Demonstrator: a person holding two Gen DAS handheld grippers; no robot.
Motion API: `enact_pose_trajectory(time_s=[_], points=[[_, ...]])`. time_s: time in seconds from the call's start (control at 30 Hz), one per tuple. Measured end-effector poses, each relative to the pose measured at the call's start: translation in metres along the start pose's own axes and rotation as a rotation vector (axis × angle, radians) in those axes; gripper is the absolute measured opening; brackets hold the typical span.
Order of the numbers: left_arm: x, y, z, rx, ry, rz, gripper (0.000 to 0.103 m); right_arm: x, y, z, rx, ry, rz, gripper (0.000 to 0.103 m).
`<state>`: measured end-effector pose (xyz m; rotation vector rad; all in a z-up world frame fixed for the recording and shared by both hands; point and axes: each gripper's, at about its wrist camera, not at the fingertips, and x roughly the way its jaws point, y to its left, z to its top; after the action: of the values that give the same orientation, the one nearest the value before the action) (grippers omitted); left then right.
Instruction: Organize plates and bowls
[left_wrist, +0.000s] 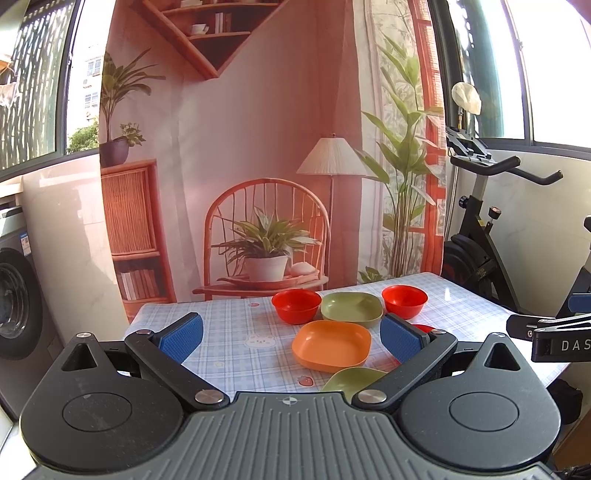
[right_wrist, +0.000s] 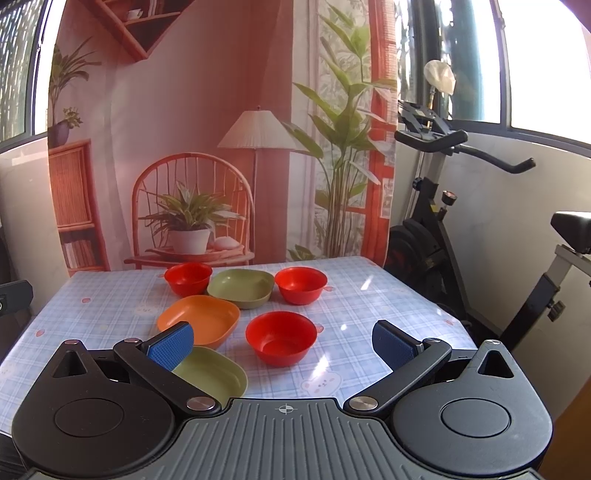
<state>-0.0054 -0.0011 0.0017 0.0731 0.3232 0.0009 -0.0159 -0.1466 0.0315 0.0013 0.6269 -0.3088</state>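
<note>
Three red bowls, two green plates and an orange plate sit on the checked table (right_wrist: 369, 295). In the right wrist view: red bowls at back left (right_wrist: 187, 278), back right (right_wrist: 301, 284) and front (right_wrist: 281, 336); a green plate (right_wrist: 241, 288) between the back bowls; the orange plate (right_wrist: 199, 319); a near green plate (right_wrist: 214, 373). My right gripper (right_wrist: 282, 343) is open above the front bowl. My left gripper (left_wrist: 291, 341) is open above the orange plate (left_wrist: 331, 345); the far green plate (left_wrist: 351, 309) lies beyond it.
An exercise bike (right_wrist: 443, 229) stands right of the table. A printed backdrop (left_wrist: 258, 147) hangs behind the table. A washing machine (left_wrist: 14, 295) is at the left. The right gripper's body (left_wrist: 554, 332) shows at the right edge of the left wrist view.
</note>
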Motion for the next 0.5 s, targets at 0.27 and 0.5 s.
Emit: enact_pose_trajectory(time_s=[0.27, 0.5], points=[[-0.0014, -0.0006, -0.0004, 0.001, 0.001, 0.002, 0.103, -0.0002, -0.0011, 0.0004, 0.007, 0.004, 0.002, 0.103], [-0.0019, 0.0000, 0.0000, 0.000, -0.002, 0.001, 0.103, -0.0005, -0.0019, 0.0004, 0.006, 0.002, 0.002, 0.103]])
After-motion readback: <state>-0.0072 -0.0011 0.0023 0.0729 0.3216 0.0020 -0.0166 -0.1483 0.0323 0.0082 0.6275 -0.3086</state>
